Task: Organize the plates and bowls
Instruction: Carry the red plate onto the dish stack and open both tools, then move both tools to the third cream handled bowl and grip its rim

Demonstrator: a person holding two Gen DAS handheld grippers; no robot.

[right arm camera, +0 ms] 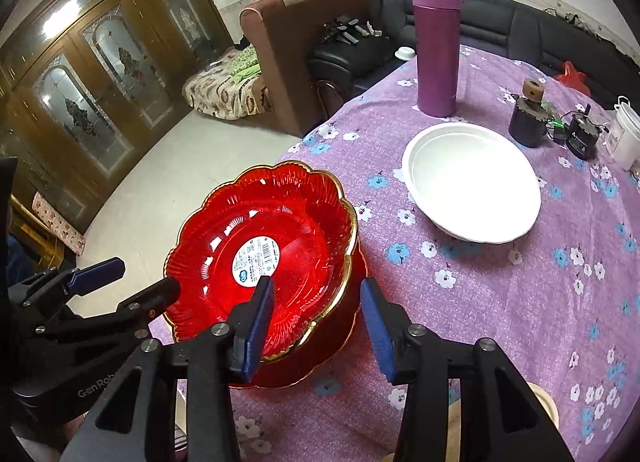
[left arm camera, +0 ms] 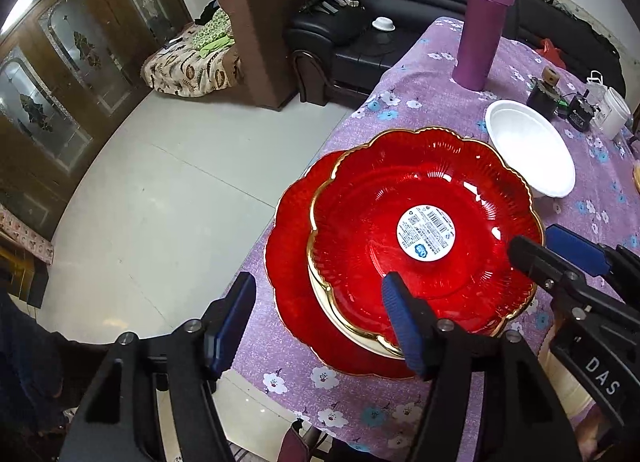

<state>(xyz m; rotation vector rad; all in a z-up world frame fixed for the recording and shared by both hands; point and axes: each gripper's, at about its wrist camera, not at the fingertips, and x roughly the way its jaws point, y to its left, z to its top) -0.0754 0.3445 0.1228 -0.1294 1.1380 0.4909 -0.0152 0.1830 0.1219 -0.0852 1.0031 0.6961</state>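
Red bowl (right arm camera: 264,258) sits on stack at table (right arm camera: 480,302) edge, nested over cream dish (left arm camera: 344,322) and red plate (left arm camera: 292,262); likely stacked to save room; left gripper (left arm camera: 316,322) spread wide, straddling stack's near rim, gripping nothing; right gripper (right arm camera: 316,326) also apart, one finger inside bowl, other outside rim, not clamped; looks poised for rim pinch; white bowl (right arm camera: 472,185) apart, unstacked, beside purple flask (right arm camera: 436,45).
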